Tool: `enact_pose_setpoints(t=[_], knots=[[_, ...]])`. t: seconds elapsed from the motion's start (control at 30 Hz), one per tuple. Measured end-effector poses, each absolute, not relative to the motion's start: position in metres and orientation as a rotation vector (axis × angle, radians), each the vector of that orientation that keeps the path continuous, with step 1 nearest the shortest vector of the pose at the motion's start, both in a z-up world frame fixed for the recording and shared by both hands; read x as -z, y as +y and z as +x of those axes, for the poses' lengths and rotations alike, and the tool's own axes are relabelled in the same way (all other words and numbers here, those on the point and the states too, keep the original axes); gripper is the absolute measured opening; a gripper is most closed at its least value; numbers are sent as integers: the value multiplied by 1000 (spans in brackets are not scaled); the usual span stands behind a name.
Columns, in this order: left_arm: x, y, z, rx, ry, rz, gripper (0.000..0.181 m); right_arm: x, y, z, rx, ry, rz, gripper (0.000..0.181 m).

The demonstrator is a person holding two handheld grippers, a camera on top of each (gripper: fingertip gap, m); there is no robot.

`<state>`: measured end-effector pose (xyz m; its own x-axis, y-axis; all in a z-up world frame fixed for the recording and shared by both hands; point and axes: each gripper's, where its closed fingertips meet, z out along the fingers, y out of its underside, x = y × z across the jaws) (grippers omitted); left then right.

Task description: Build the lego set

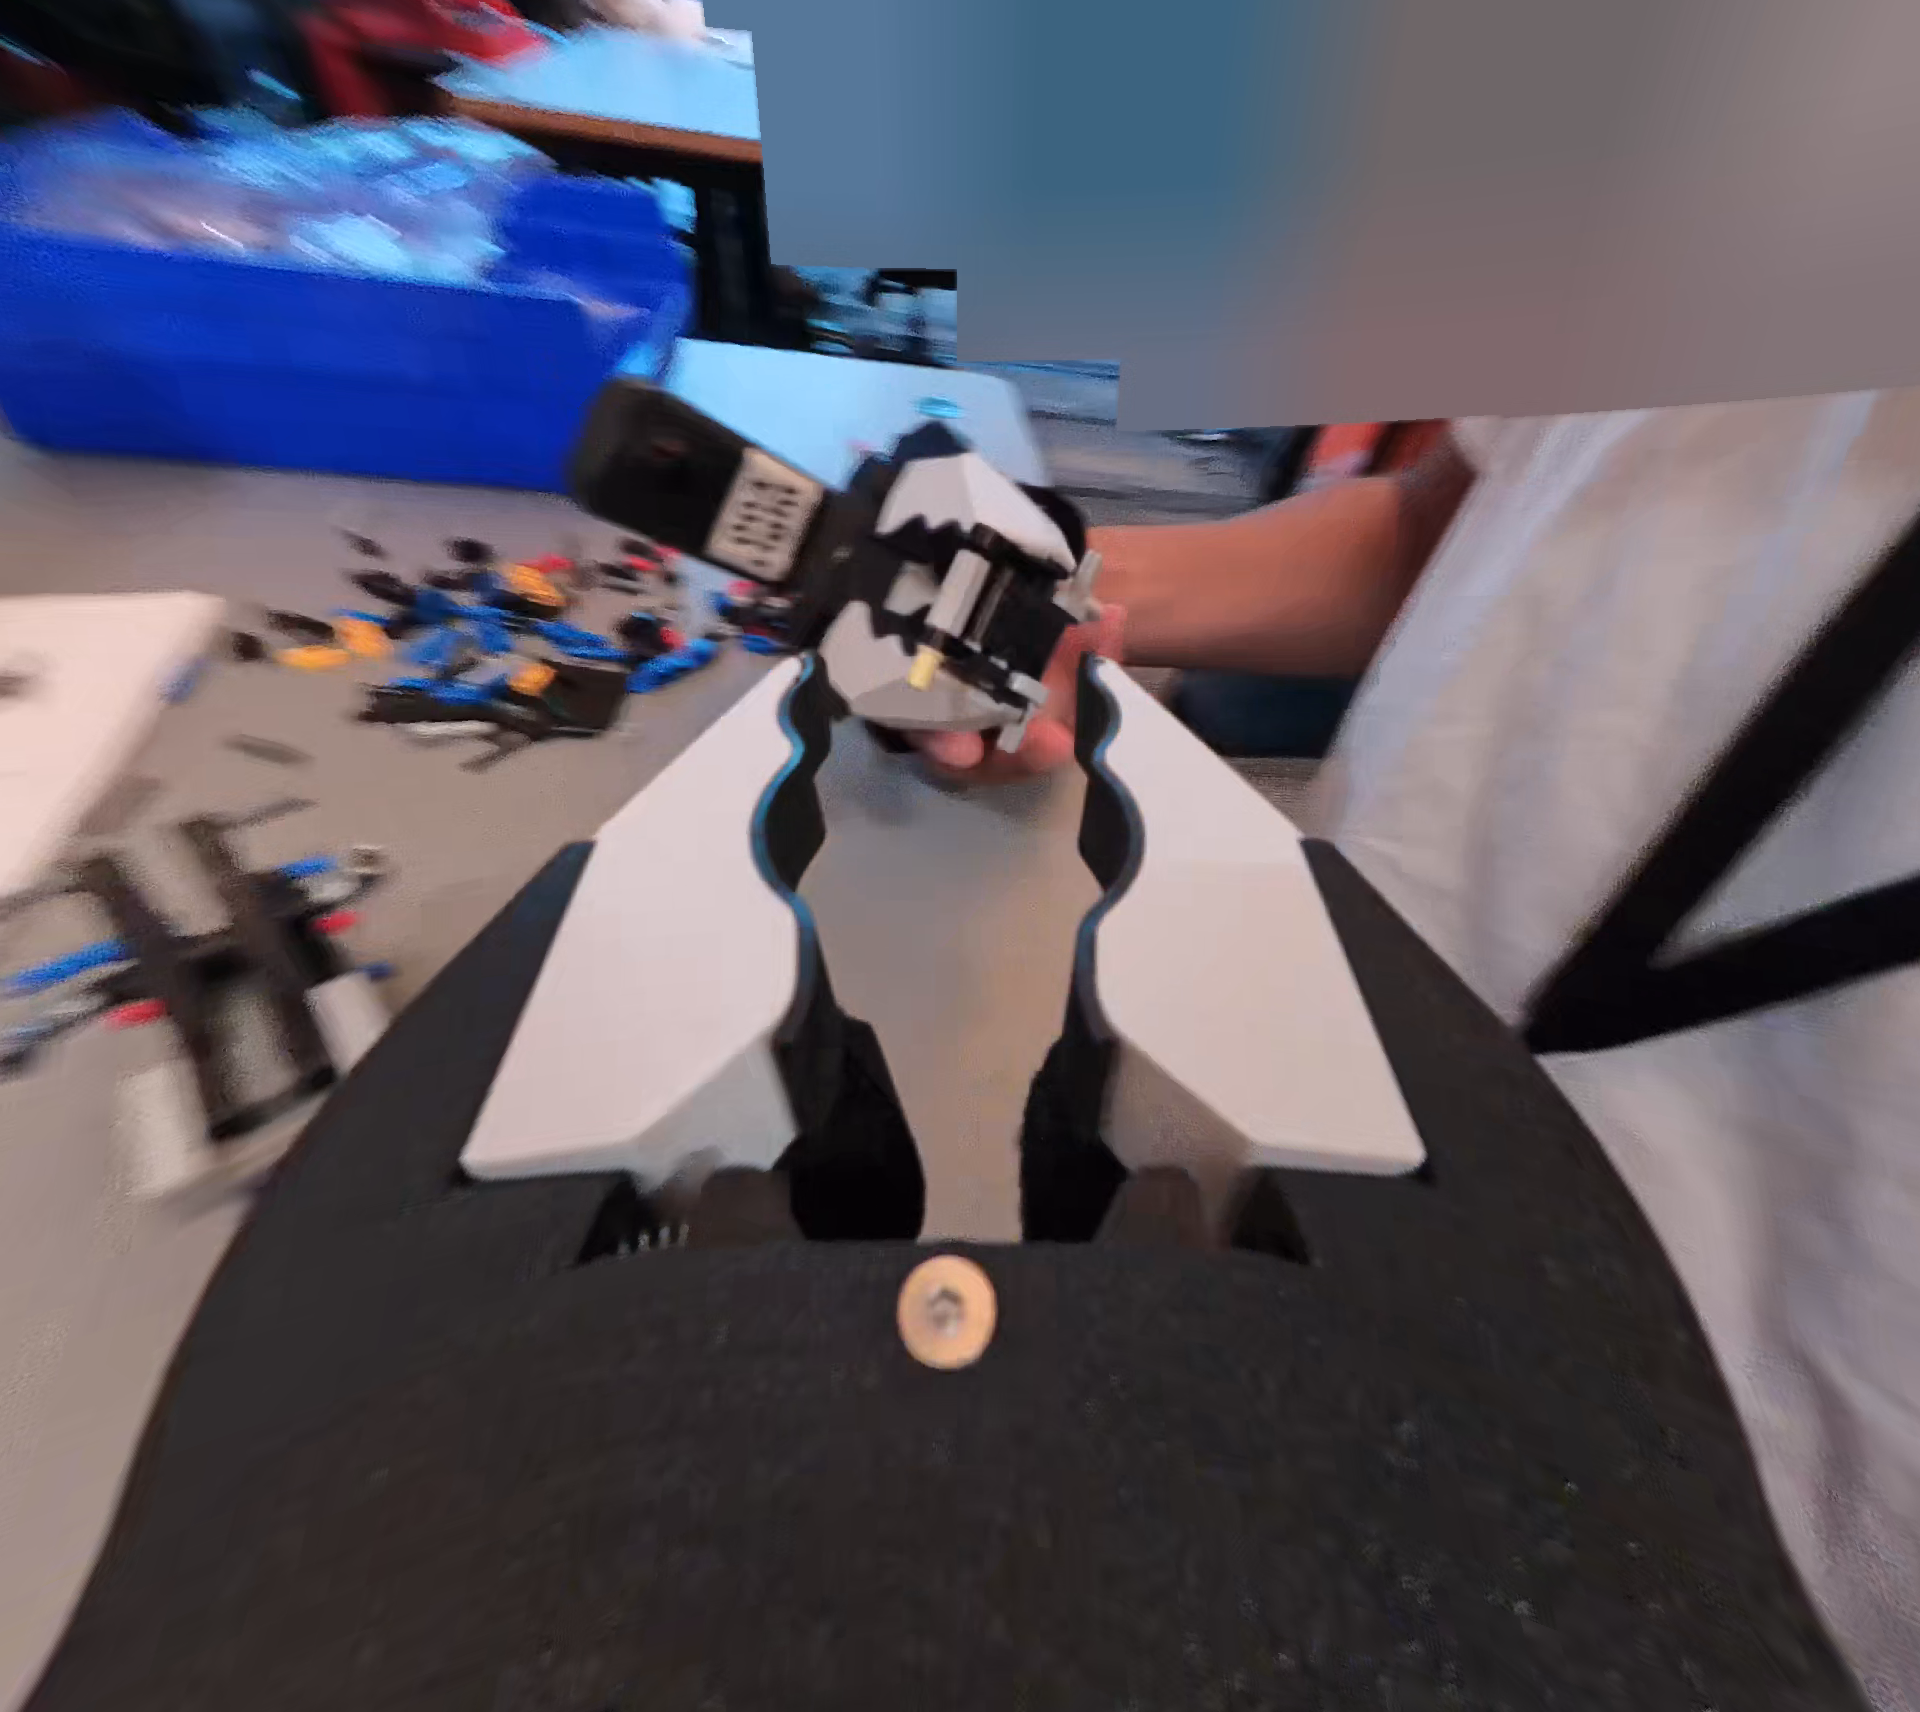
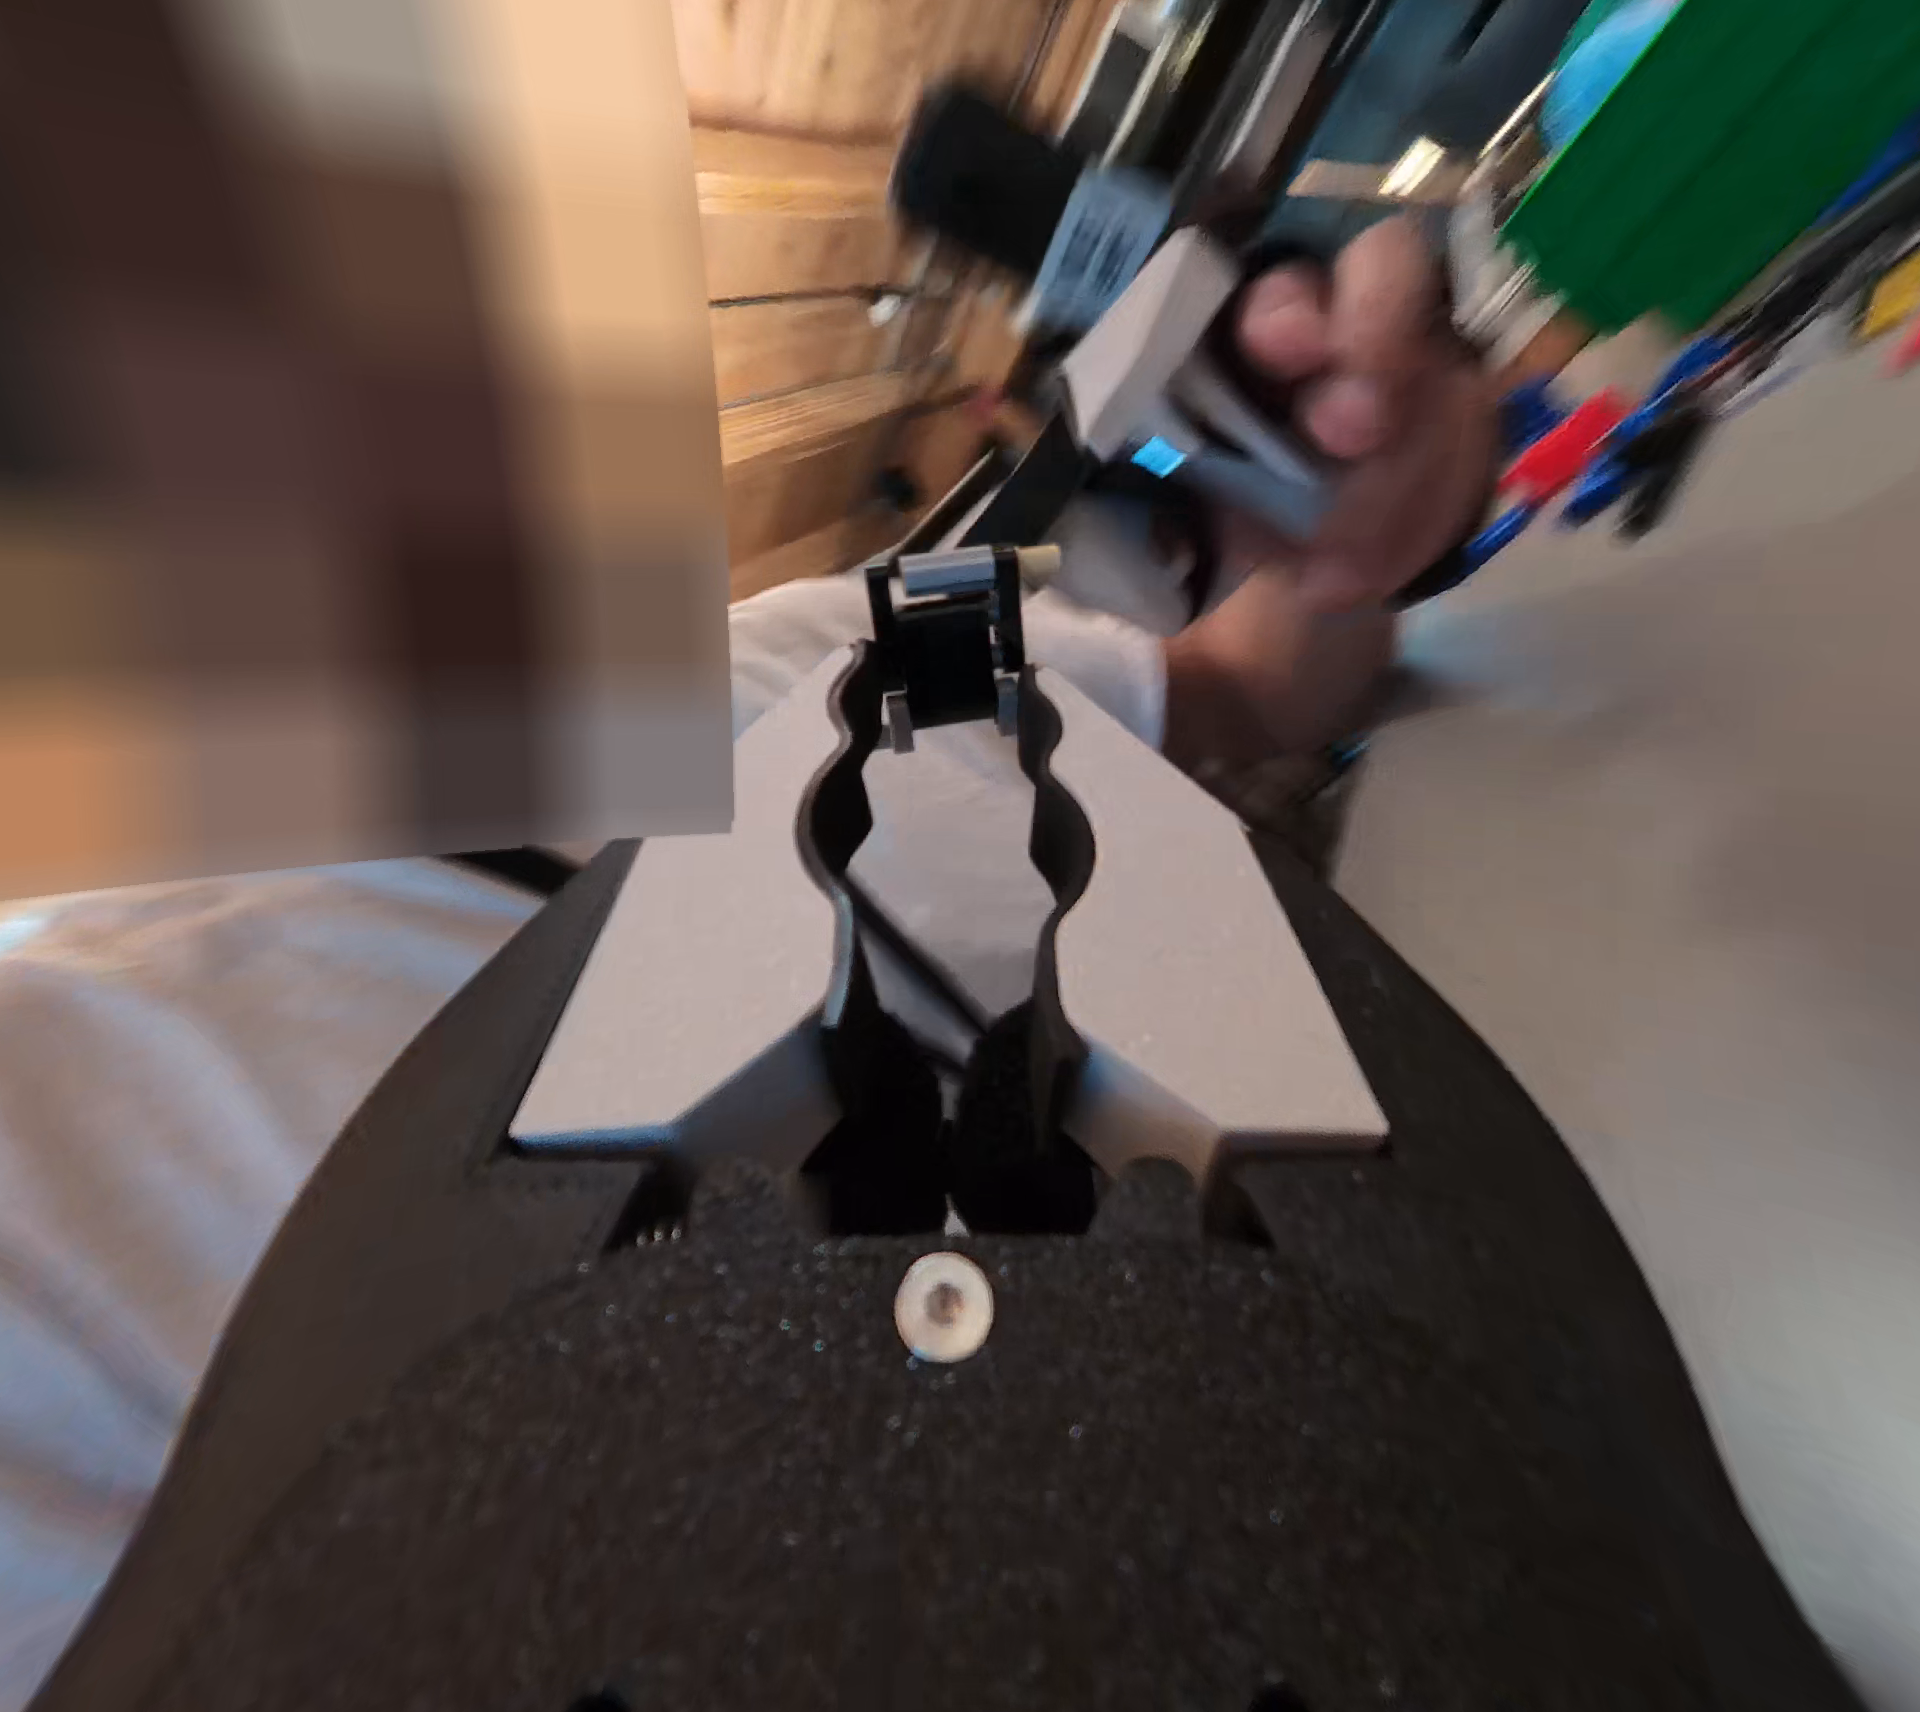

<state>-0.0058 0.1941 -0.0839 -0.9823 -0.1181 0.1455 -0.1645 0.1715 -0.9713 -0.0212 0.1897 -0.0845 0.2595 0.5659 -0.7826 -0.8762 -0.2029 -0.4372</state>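
My right gripper [image 2: 945, 675] is shut on a small black and grey lego assembly [image 2: 940, 639] with a grey roller and a tan pin at its top. The same gripper shows in the left wrist view [image 1: 1039, 634], holding the assembly [image 1: 1003, 613] in the air just beyond my left fingertips. My left gripper [image 1: 945, 686] is open and empty, its jaws wide apart and pointed at the assembly. It appears blurred in the right wrist view [image 2: 1195, 457], held by a hand [image 2: 1351, 405]. A pile of loose blue, black and orange lego pieces [image 1: 499, 634] lies on the grey table [image 1: 623, 789].
A partly built black lego frame [image 1: 218, 966] lies at the left front, next to a white booklet [image 1: 83, 706]. A blue bin [image 1: 312, 312] stands at the back left. A person's white shirt with a black strap [image 1: 1662, 831] fills the right side. My left and right fingertips are right by each other.
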Motion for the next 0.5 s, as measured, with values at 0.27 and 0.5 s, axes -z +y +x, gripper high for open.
enact_pose_setpoints(t=[0.27,0.5], knots=[[99,186,-30,-1796,-2107,142,14,101,200,-39,-1455,323,-1379,25],[97,191,-43,-1842,-2040,45,6,98,202,-48,-1575,295,-1374,24]])
